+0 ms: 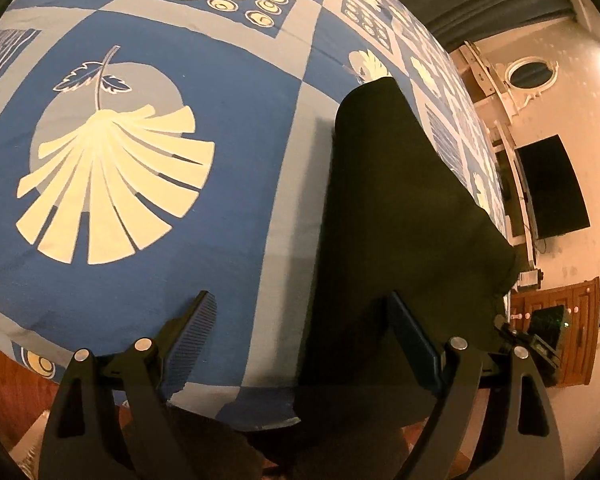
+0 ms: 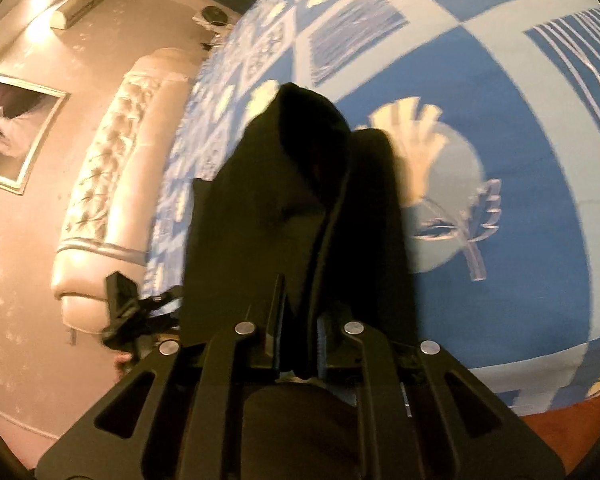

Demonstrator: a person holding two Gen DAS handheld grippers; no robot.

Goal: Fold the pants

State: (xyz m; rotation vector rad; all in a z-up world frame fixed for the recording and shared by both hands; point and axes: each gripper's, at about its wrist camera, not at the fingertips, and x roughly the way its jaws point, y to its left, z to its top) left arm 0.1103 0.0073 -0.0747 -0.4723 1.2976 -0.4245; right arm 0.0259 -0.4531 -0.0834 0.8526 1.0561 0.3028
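The black pants [image 1: 400, 208] lie folded in a long strip on the blue patterned bedspread [image 1: 236, 128], running away from me. My left gripper [image 1: 300, 320] is open above the bed's near edge, its right finger over the pants' near end and its left finger over bare bedspread. In the right wrist view my right gripper [image 2: 300, 320] is shut on a raised fold of the pants [image 2: 296, 200], which drapes up from the bedspread [image 2: 520, 168]. The left gripper [image 2: 128, 312] shows at the left there.
A tufted headboard [image 2: 100, 200] and a framed picture [image 2: 12, 132] are on the wall beside the bed. A dark TV screen [image 1: 552, 188] and a wooden cabinet [image 1: 568, 320] stand past the bed's right side. Reddish floor [image 2: 572, 436] lies below the bed edge.
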